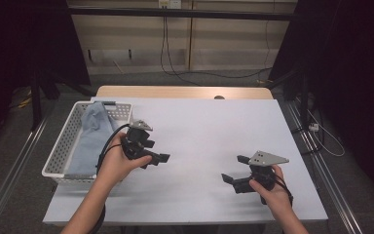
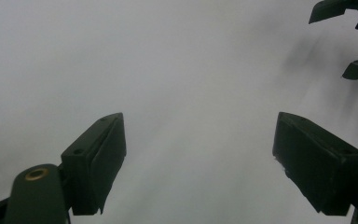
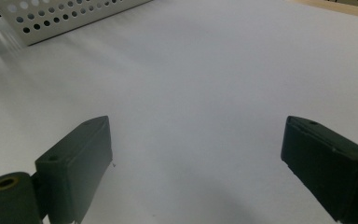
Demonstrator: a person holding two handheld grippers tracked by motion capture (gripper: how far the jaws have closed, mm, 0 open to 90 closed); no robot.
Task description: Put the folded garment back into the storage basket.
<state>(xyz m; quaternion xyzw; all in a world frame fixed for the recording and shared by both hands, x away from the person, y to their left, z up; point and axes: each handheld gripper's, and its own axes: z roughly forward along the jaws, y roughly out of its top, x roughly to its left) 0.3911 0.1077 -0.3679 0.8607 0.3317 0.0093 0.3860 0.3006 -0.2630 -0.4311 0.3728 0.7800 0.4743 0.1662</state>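
Matte black gripper, perforated basket

One white perforated basket sits on one bench. It holds one blue-grey cloth. Two grippers are in hand: left gripper, right gripper.

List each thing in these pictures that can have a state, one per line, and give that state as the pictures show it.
Left hand-held gripper: open, nothing between its jaws, over the bare table.
Right hand-held gripper: open, nothing between its jaws, over the table.
White perforated basket: upright at the table's left edge, holding cloth.
Blue-grey cloth: bunched inside the basket, untouched.
White table: bare between the grippers.
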